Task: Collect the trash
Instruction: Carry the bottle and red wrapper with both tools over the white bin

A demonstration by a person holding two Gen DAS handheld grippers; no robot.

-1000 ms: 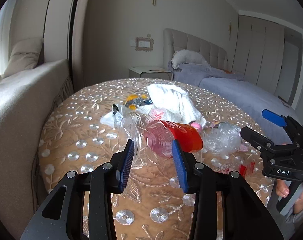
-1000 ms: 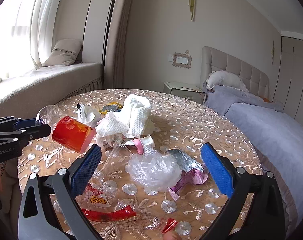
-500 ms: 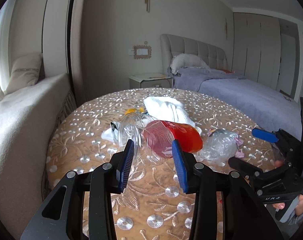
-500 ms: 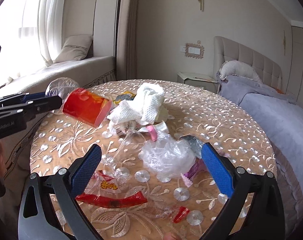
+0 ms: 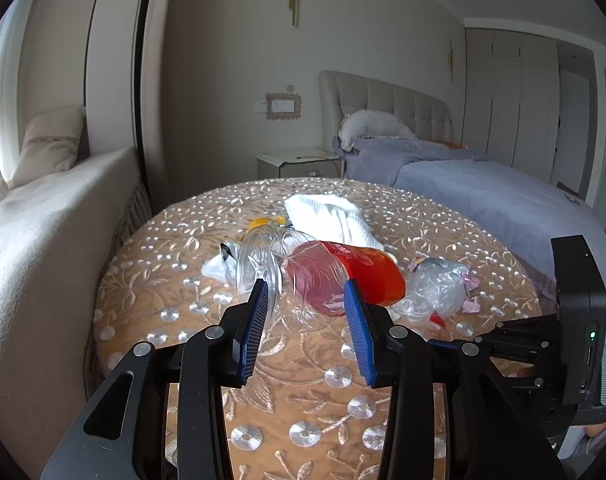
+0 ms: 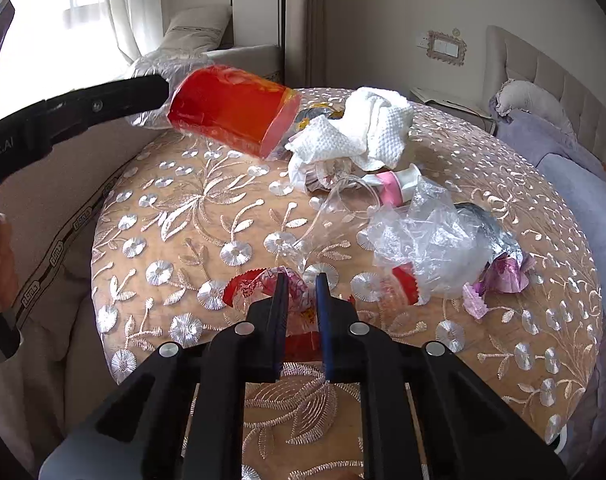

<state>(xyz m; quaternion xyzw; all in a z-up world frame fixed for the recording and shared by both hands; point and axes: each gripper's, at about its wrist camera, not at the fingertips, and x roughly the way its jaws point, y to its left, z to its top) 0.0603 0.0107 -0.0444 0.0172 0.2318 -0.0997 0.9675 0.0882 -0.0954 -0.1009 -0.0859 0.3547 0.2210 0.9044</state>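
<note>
Right gripper: its jaws have just been closing and now stand pressed nearly together on the red snack wrapper at the near edge of the table; crinkled foil shows between the blue pads.
Left gripper: part-spread and pinching the clear bottle with the red label, which it holds off the cloth at the far left in the right wrist view, pointing out over the table.
Grip check: the wrapper is thin and slippery, so the pinch likely needs a fold of foil well between the pads, not only a corner.
Lift: a straight rise would probably keep the wrapper from dragging the clear film that lies just beyond it.
Nearby trash: a crumpled clear bag to the right, with a purple wrapper at its far right side; a white paper towel and a small pink-and-white bottle farther off.
Risk: the second red scrap under the bag may be missed.
Bin: none in view.
</note>
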